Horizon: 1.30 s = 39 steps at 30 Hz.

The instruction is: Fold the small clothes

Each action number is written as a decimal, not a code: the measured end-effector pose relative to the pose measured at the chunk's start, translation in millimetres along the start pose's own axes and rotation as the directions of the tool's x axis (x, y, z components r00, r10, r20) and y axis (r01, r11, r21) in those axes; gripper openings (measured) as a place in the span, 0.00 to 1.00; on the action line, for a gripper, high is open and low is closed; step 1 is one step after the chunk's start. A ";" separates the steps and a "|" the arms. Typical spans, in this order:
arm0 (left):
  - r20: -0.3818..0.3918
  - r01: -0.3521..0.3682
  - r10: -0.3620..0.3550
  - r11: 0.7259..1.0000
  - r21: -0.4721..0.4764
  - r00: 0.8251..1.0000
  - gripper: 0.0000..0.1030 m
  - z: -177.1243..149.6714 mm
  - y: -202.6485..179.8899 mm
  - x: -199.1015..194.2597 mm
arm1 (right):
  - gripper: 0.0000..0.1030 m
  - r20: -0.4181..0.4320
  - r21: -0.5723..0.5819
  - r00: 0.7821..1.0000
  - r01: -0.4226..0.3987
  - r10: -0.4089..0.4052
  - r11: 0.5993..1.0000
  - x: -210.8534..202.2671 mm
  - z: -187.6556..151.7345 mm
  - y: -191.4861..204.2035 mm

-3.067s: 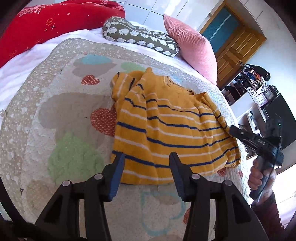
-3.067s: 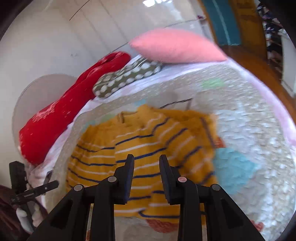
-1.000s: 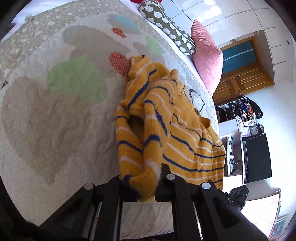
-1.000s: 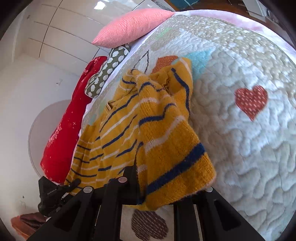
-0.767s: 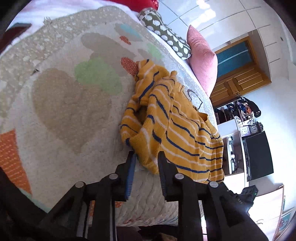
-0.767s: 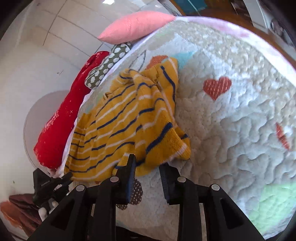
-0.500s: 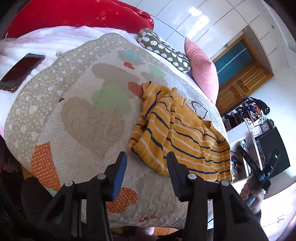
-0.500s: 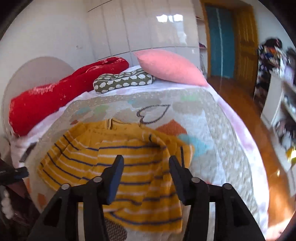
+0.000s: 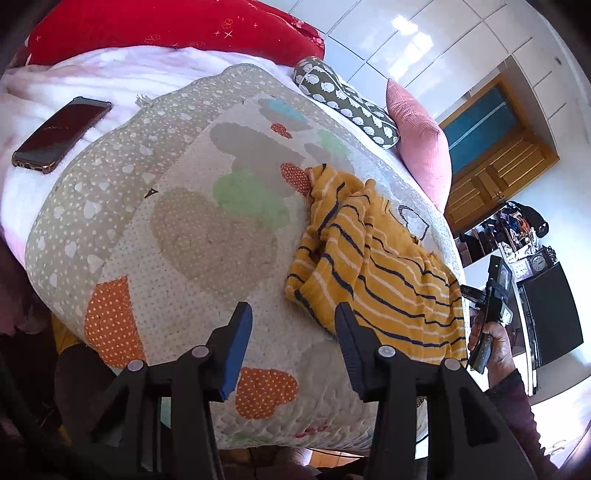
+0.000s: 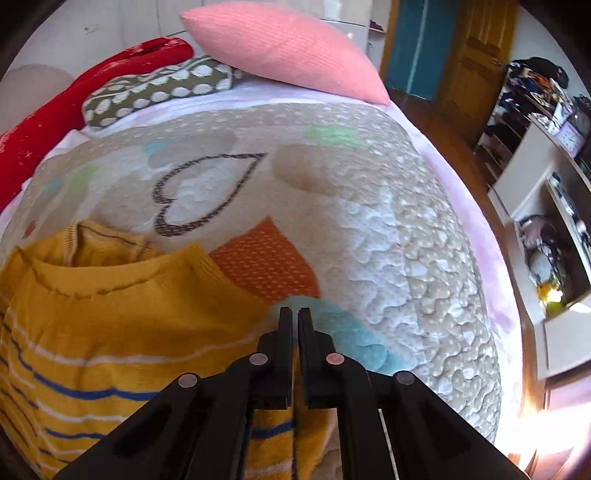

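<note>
A small yellow sweater with blue and white stripes lies rumpled on a heart-patterned quilt. My left gripper is open and empty, held back from the bed, with the sweater's near left corner just beyond its right finger. My right gripper has its jaws almost together over the sweater's right edge near the shoulder; I cannot see any cloth pinched between the tips. In the left wrist view the right gripper is held beside the sweater's right side.
A phone lies on the white sheet at the left. A red bolster, a spotted cushion and a pink pillow line the head of the bed. Shelves and clutter stand to the right.
Both grippers let go of the sweater's corners and pulled back. The left gripper opened wide. The right gripper then moved in to the sweater's right edge and closed.
</note>
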<state>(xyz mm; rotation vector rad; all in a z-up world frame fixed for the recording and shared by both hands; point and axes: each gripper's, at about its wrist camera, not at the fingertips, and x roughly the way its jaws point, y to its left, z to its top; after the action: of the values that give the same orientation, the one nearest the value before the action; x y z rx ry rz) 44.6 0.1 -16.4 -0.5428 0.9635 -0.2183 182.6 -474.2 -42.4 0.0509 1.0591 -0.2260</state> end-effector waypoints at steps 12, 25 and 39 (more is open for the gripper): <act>-0.166 0.150 -0.133 0.984 0.092 0.977 0.70 86.9 -31.9 85.3 | 0.64 0.239 -0.148 0.908 -0.316 0.344 0.937 -140.3 -51.4 79.0; -0.430 0.186 -0.113 0.974 0.132 0.896 0.76 141.3 -56.1 206.1 | 0.68 0.132 -0.611 0.851 -0.335 0.509 0.718 -132.2 -161.6 302.4; -0.403 0.167 -0.105 0.979 0.121 0.909 0.18 142.4 -89.0 181.9 | 0.07 0.248 -0.470 0.849 -0.316 0.467 0.824 -128.9 -135.7 294.5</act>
<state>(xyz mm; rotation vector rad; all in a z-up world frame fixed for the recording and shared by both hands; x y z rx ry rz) 269.6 -101.2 -35.9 -0.4319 1.2901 -0.5396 67.2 -145.9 -16.8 -0.1475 0.6923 0.3693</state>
